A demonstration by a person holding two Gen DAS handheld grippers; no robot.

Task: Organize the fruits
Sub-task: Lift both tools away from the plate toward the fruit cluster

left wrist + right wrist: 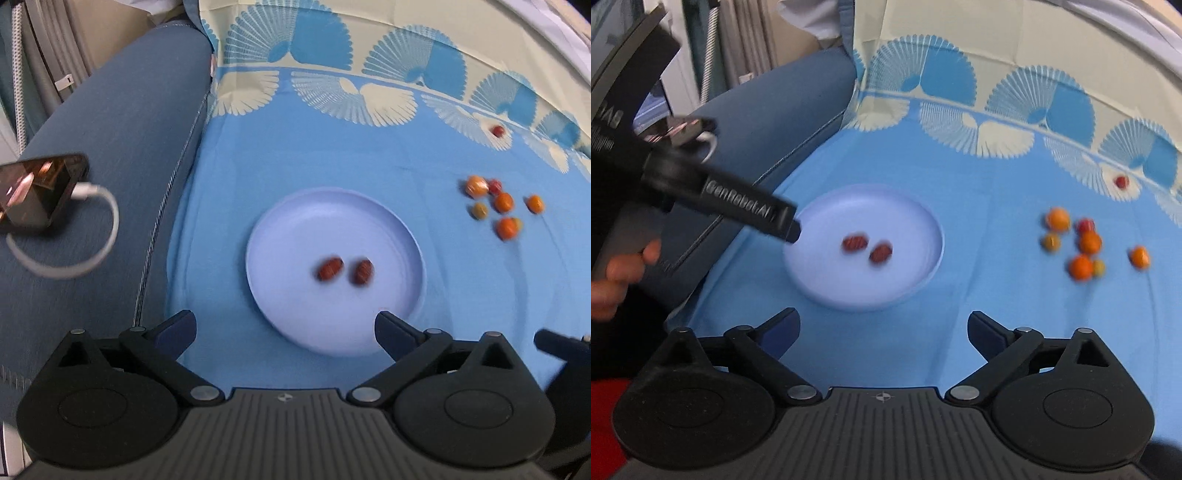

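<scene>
Left wrist view shows a blue cloth with pale fan shapes along its far edge, spread flat over a soft blue-grey couch. A round pale plate sits near the cloth's near edge, and two red-brown fruits lie side by side in its middle, close but a bit blurry. Out near the right edge of the cloth is a small heap of orange fruits, with a red one and a yellow-green one mixed in. One more red fruit sits alone by the far edge, on a fan shape. On the couch, off the cloth's left edge, a phone leans up with a white cable plugged in. The left gripper has its fingers spread wide with nothing between them, over the near rim of the plate. The right gripper is also spread wide and holds nothing, over bare cloth just in front of the plate. In the right wrist view a hand grips the left gripper's handle. Behind the couch are grey curtains.
</scene>
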